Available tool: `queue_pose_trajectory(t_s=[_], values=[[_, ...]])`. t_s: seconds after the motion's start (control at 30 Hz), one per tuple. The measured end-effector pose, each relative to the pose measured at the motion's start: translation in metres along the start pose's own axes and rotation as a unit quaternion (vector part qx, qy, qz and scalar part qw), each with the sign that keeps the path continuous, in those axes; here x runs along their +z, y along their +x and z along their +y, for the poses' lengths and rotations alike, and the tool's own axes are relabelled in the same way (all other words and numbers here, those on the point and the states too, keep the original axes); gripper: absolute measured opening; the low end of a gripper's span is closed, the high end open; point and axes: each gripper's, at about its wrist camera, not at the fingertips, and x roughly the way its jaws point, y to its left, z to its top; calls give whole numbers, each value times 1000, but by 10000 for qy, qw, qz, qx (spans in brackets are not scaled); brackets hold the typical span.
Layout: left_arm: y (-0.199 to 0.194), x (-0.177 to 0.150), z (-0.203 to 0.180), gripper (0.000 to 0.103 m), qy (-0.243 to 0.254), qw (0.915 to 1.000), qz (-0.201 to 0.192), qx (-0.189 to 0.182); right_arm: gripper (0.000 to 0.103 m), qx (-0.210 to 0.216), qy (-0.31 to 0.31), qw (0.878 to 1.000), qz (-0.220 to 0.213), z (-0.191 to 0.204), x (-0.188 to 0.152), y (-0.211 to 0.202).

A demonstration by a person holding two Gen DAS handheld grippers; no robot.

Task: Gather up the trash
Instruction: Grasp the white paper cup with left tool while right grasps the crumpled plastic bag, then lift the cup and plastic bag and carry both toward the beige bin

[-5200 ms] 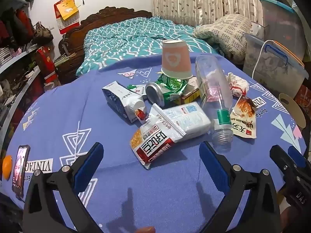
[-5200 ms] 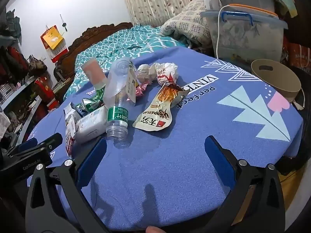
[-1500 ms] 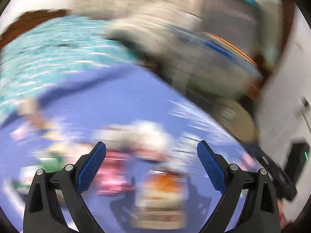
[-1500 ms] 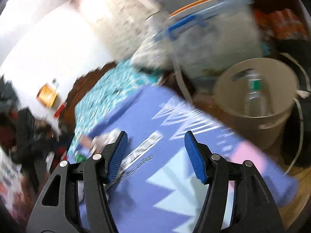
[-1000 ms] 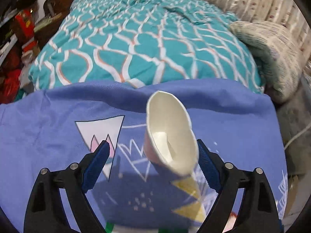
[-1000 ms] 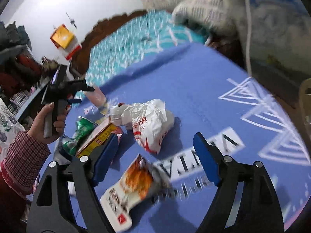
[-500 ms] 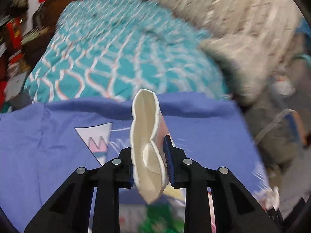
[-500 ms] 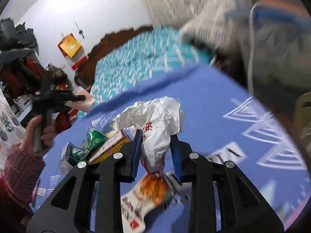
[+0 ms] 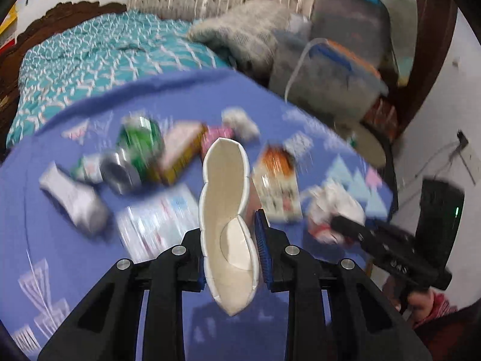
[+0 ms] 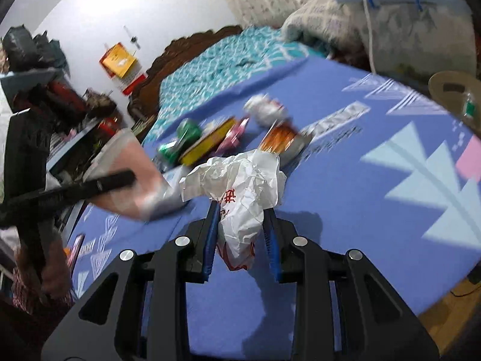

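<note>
- My left gripper (image 9: 231, 251) was squeezed tight on the paper cup (image 9: 227, 222), its blue pads pinching the cup's sides so the rim was crushed into a narrow figure-eight; the cup's open mouth faced my camera.
- The cup hung above the blue tablecloth (image 9: 90, 270), near its front edge, clear of the litter pile.
- My right gripper (image 10: 240, 237) was clamped on the crumpled white wrapper (image 10: 240, 192) with red print, fingers nearly together, the paper bulging out above them.
- The wrapper was held over the blue tablecloth (image 10: 375, 225), on the near side of the pile, lifted off the cloth as far as I could tell.
- The rest of the trash lay in a loose heap toward the far edge of the tablecloth: a green can (image 9: 135, 150), a yellow-edged box (image 9: 177, 156), an orange snack packet (image 9: 276, 180) and a white carton (image 9: 72, 198), all blurred.
- The cloth's right half, with its pale triangles, lay bare out to the edge.
- Past the tablecloth's right edge stood the tan bin (image 10: 454, 96), a bottle inside it.
- Beyond the tablecloth's far edge was the teal bed (image 9: 99, 60); a lidded storage tub (image 10: 421, 27) stood behind the bin.
</note>
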Motion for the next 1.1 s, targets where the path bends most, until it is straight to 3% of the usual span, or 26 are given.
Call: queue_pose_trajectory(t_s=[0.3,0.53,0.83,1.1], values=[[-3,-64,12,27,-138,9979,168,605,32,74,-385,9985,369,36,-27,10],[-15,-78,22,33,-258,9961,42,841,32,221,-699,9952,650,61,-44,18],[-11,-85,25,36,-490,9958,41,778,39,162,-762,9939,774,71,-50,24],[-7,-89,33,47,-679,9951,23,723,49,183,-766,9936,808,70,-50,26]])
